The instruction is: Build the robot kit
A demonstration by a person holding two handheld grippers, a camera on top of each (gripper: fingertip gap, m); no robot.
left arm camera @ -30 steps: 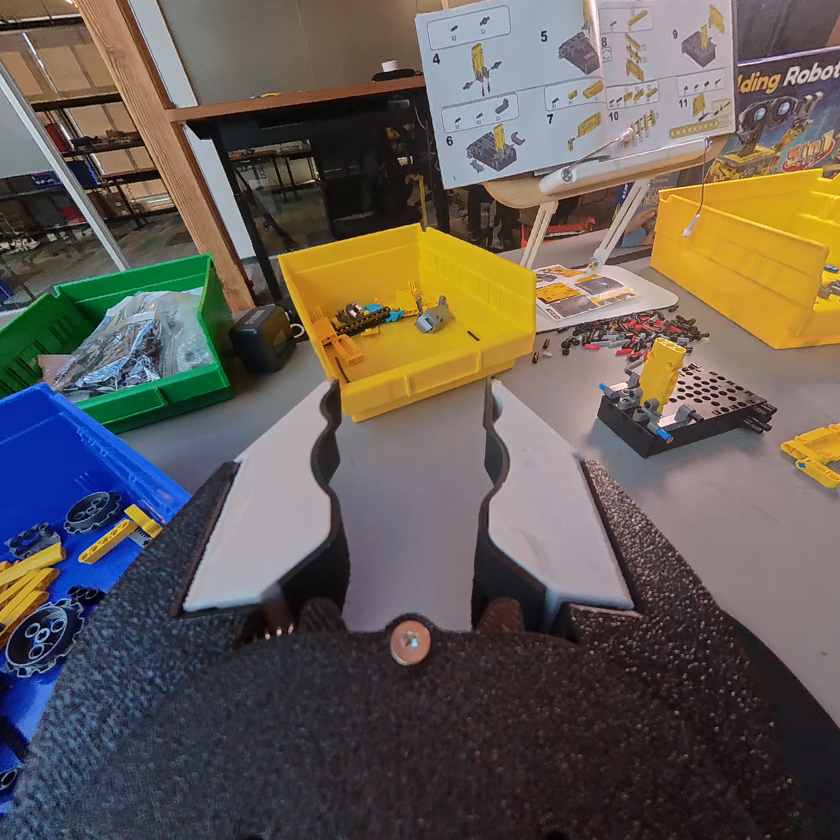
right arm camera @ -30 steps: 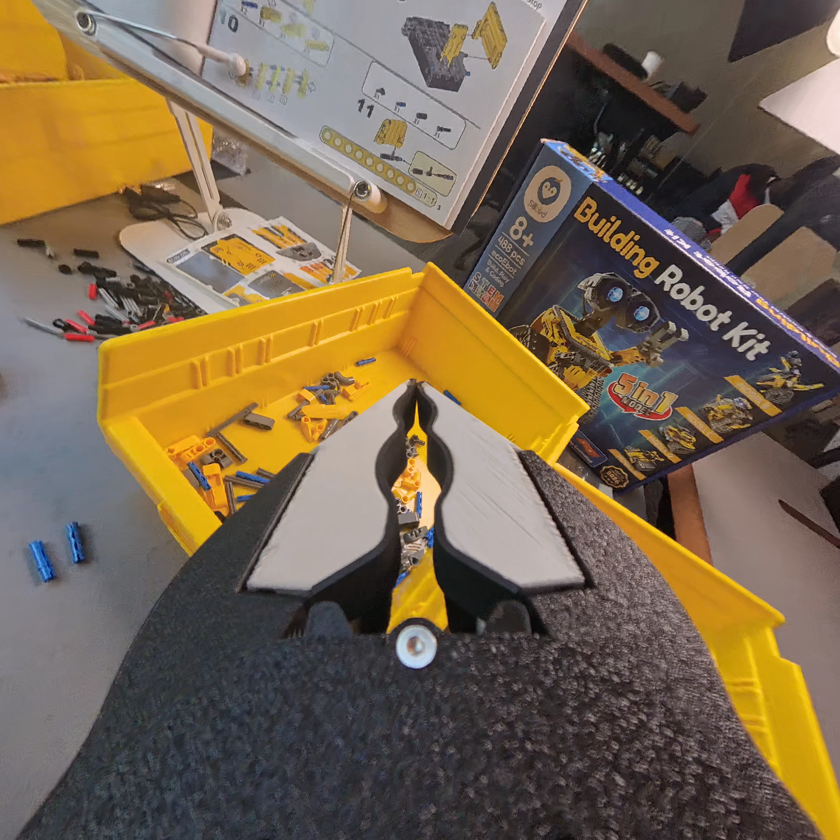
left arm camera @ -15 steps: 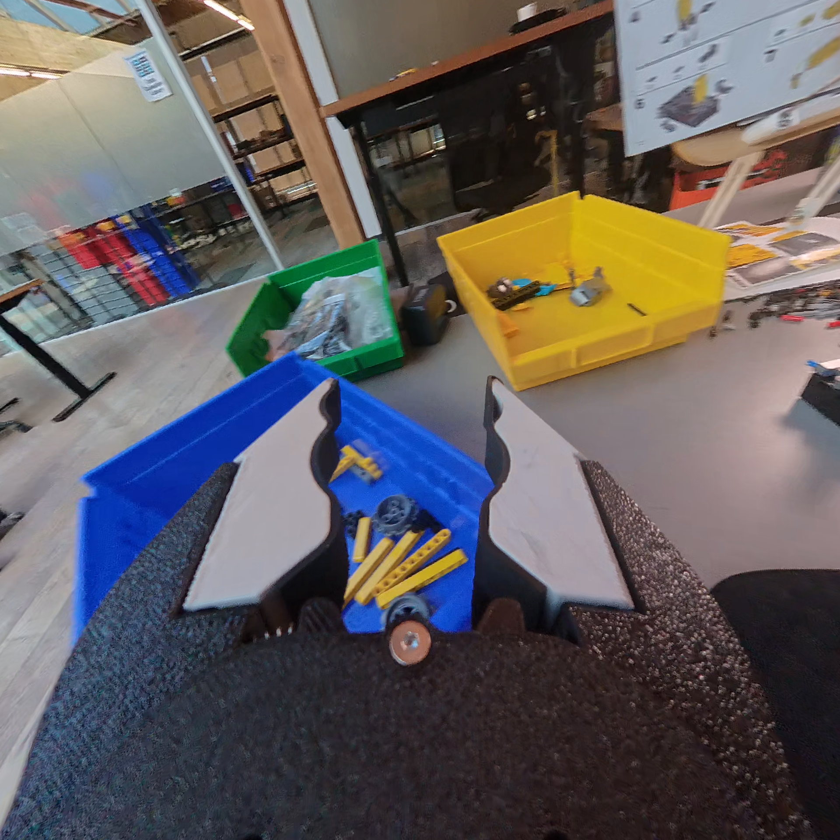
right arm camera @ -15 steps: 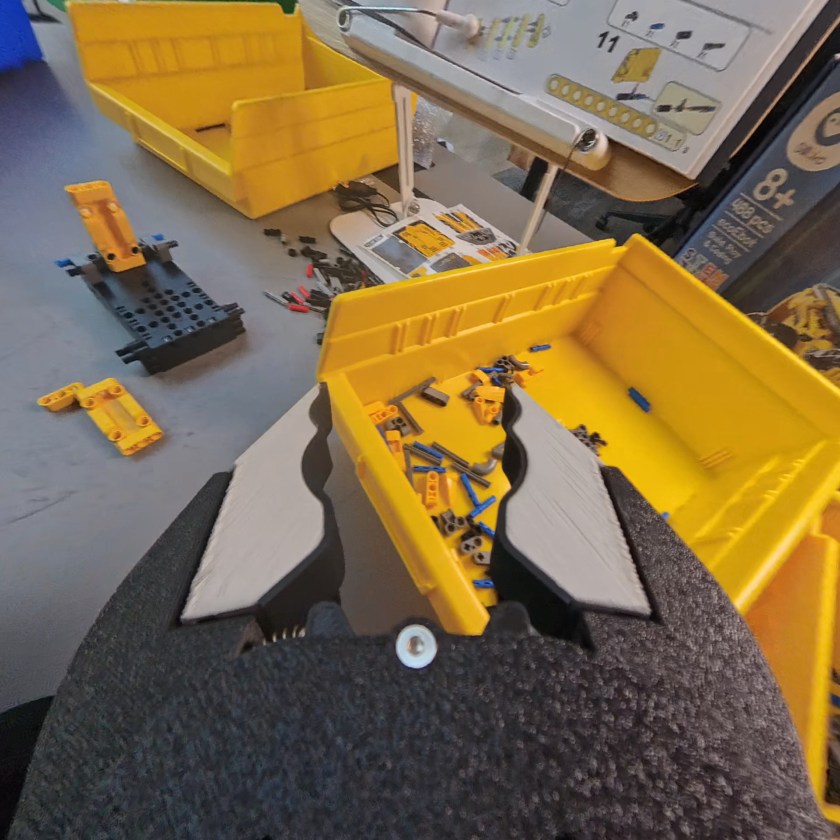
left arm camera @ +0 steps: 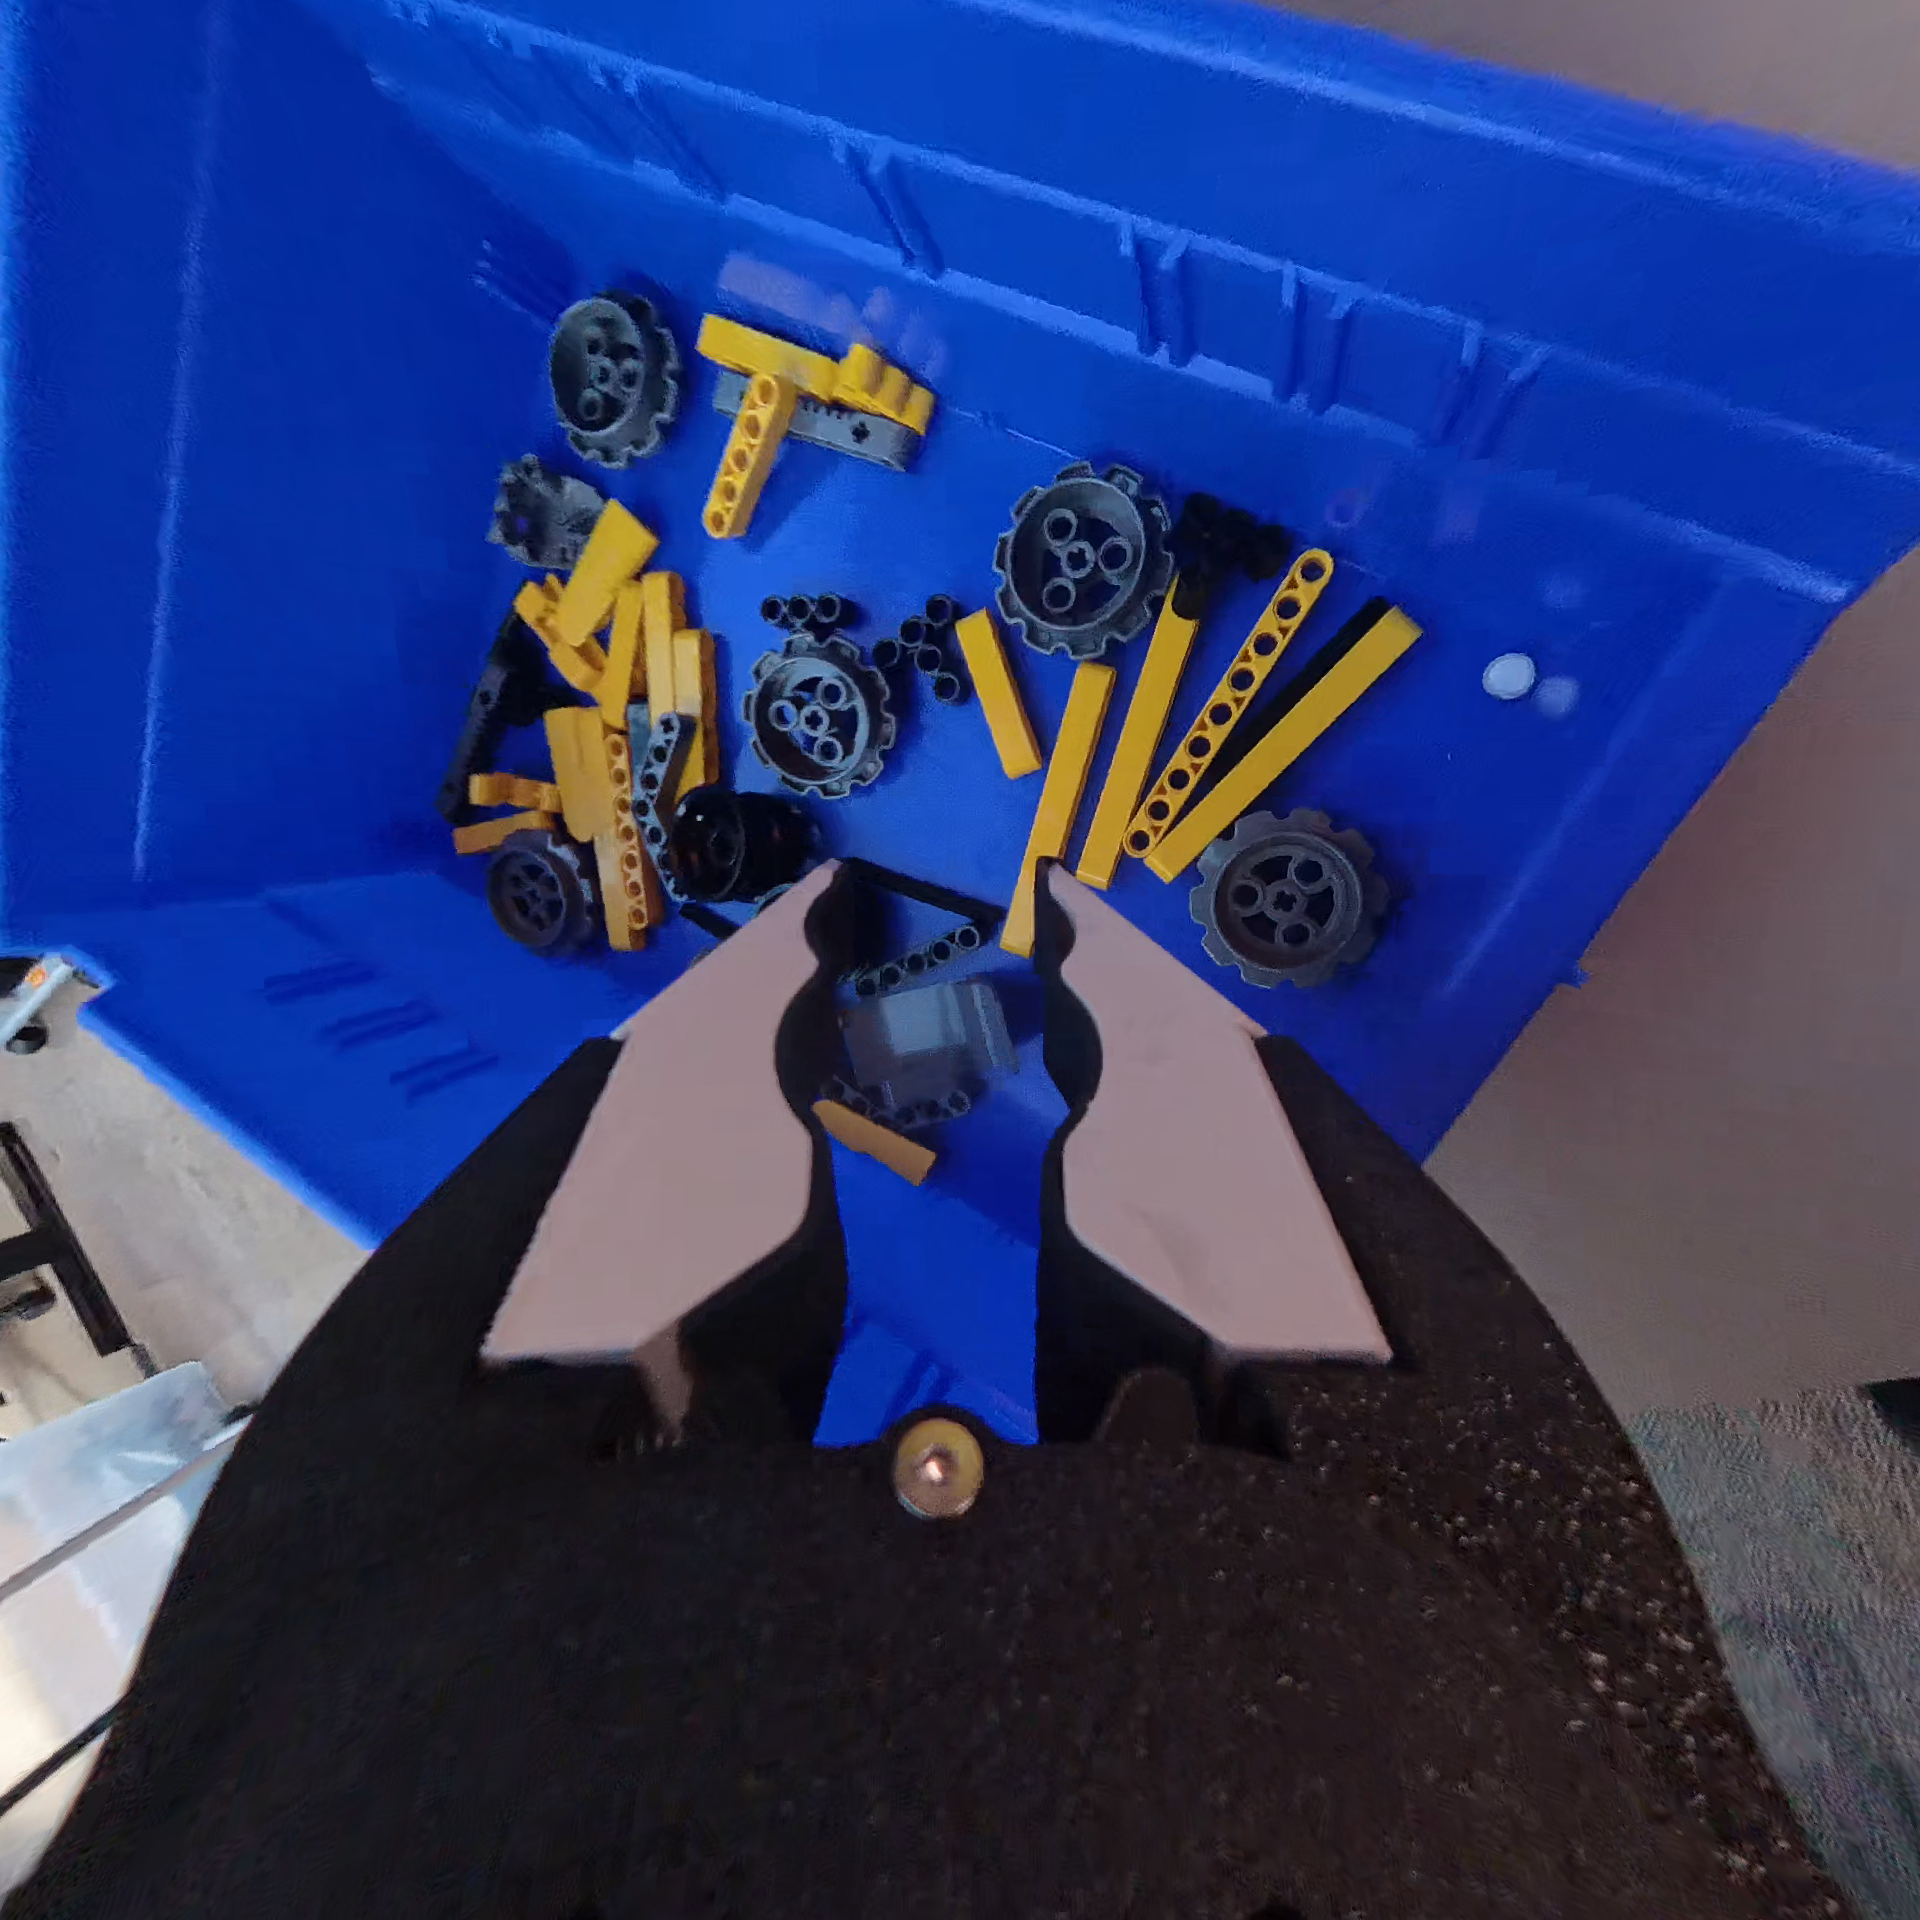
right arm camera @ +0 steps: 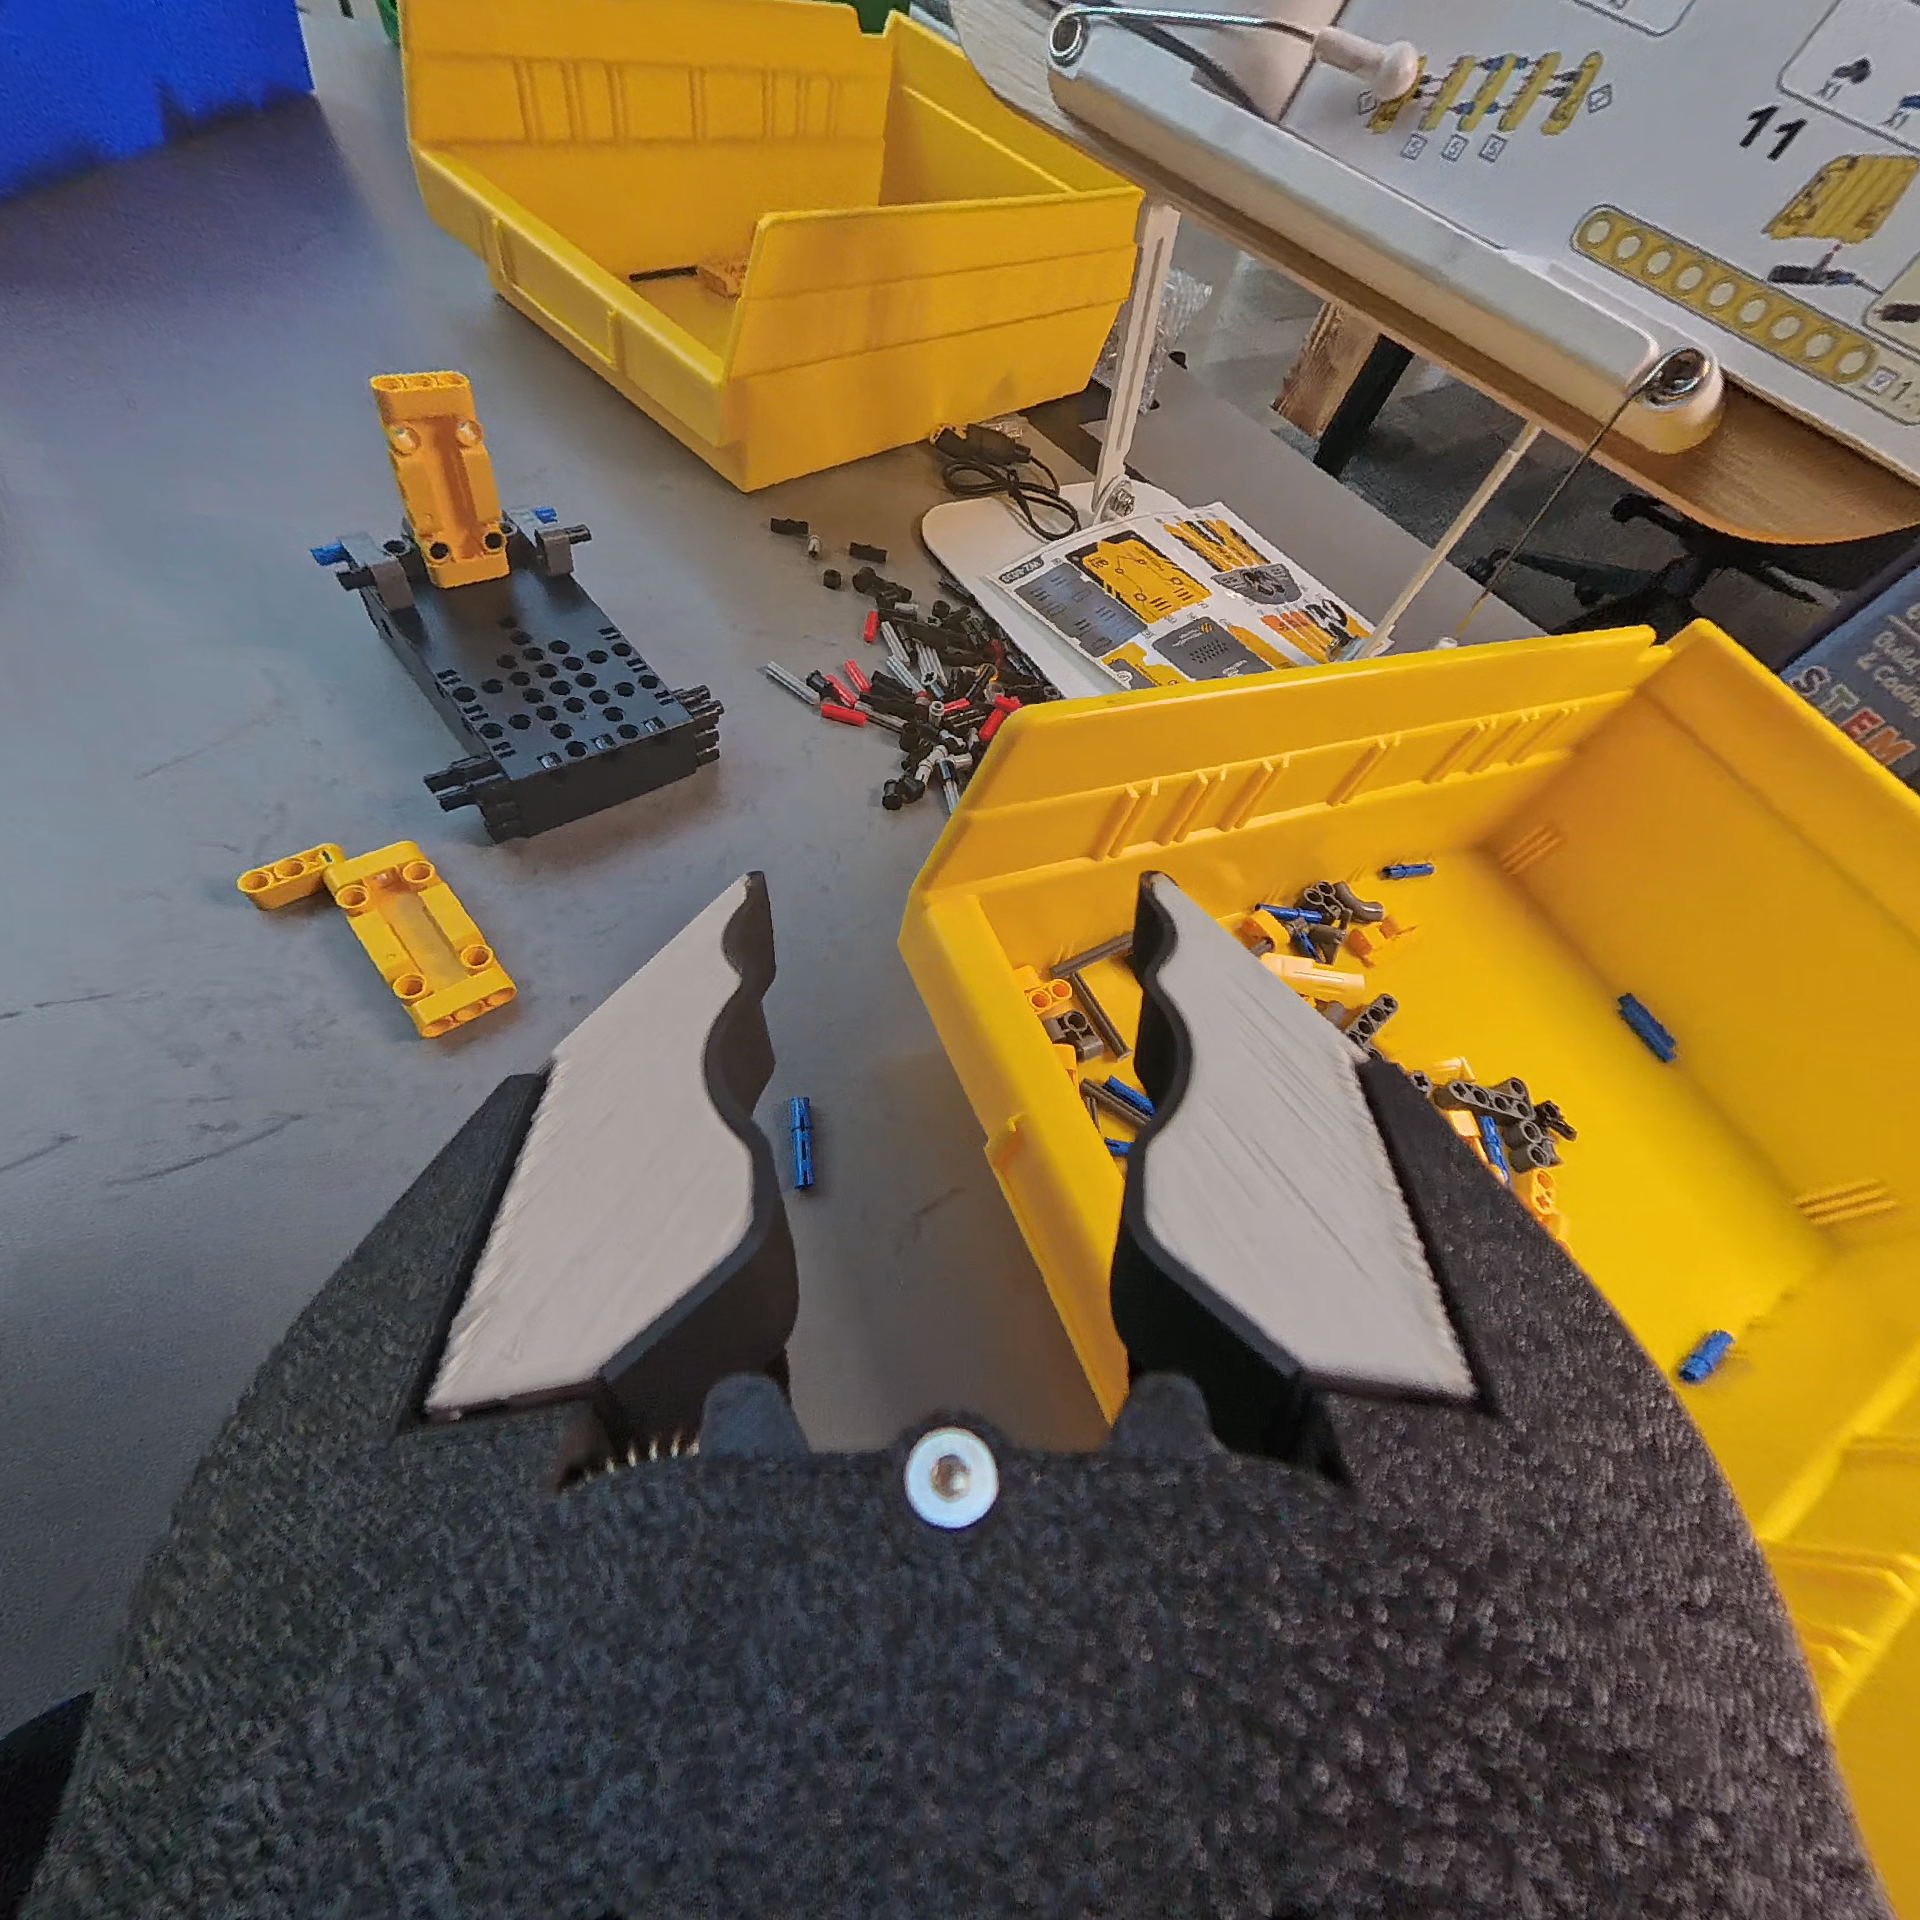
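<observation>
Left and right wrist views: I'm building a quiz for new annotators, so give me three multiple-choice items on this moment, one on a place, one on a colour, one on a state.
1. What is the left gripper over?
A. the blue bin
B. a green bin
C. a cardboard box

2. What colour is the small pin on the table between the right gripper's fingers?
A. red
B. blue
C. white

3. How is the right gripper set?
A. shut on a beam
B. shut, holding nothing
C. open, holding nothing

Answers:
1 A, blue walls and floor with yellow beams and grey wheels fill the left wrist view.
2 B, the pin lies loose on the grey table beside the yellow bin.
3 C, its fingers stand wide apart, one on each side of the bin's near corner, with nothing between them.
</observation>
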